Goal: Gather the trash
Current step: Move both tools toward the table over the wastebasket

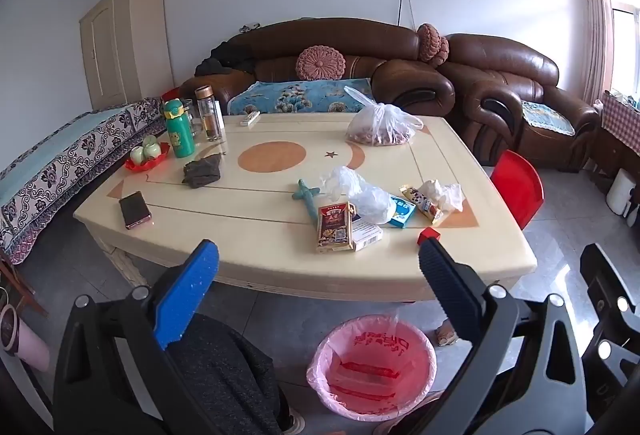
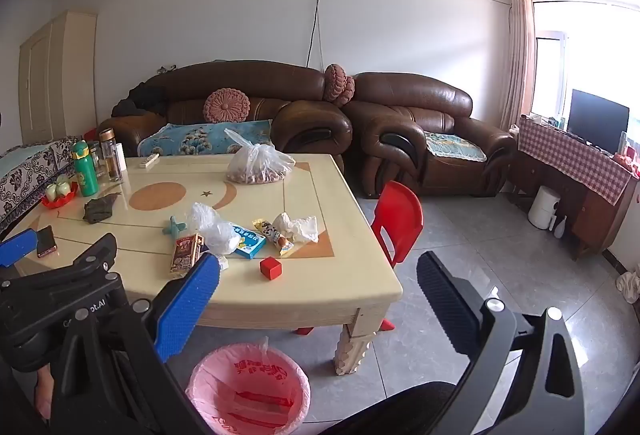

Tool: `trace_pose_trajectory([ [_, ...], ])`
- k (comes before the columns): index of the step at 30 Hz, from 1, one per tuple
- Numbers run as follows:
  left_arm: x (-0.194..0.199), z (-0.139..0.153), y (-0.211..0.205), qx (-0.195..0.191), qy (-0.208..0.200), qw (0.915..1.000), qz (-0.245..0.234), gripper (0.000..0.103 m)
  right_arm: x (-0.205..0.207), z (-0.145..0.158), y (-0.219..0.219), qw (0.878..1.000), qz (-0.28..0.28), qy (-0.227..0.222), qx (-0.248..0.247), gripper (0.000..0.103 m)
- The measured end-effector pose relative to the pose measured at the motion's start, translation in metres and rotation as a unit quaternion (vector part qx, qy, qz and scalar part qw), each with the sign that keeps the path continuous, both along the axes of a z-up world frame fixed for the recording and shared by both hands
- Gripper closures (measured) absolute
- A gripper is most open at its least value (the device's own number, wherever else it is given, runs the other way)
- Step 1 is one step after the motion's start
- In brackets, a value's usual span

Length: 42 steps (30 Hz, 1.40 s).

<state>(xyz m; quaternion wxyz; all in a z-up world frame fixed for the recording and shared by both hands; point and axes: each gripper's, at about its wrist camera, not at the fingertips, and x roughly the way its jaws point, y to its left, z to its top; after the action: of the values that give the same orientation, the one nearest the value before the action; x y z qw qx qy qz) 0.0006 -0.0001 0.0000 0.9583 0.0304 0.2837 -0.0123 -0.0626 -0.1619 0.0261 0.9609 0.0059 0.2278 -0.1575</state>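
one red cube (image 2: 271, 268), three bottles (image 2: 85, 168), one bin (image 2: 248, 391)

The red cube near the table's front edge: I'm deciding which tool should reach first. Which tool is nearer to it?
Likely the left tool: the red cube sits just beyond its dark fingertip. From the right tool, the cube lies ahead between its open fingers, slightly farther off.

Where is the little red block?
The little red block sits on the table near its front edge, toward the right corner in the right wrist view. It stands apart, just in front of the blue box and the snack wrapper.
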Motion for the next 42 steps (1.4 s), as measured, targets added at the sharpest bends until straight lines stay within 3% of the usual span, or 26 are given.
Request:
trace_pose_trajectory([
  [19,-0.005,0.001,0.000,0.014,-0.022,0.9996,0.006,0.005,-0.002,0.000,-0.003,1.000,0.002,-0.001,0.004,0.006],
  [42,0.005,-0.004,0.000,0.020,-0.011,0.9997,0.011,0.005,0.016,-0.012,0.001,1.000,0.019,0.006,0.017,0.006],
])
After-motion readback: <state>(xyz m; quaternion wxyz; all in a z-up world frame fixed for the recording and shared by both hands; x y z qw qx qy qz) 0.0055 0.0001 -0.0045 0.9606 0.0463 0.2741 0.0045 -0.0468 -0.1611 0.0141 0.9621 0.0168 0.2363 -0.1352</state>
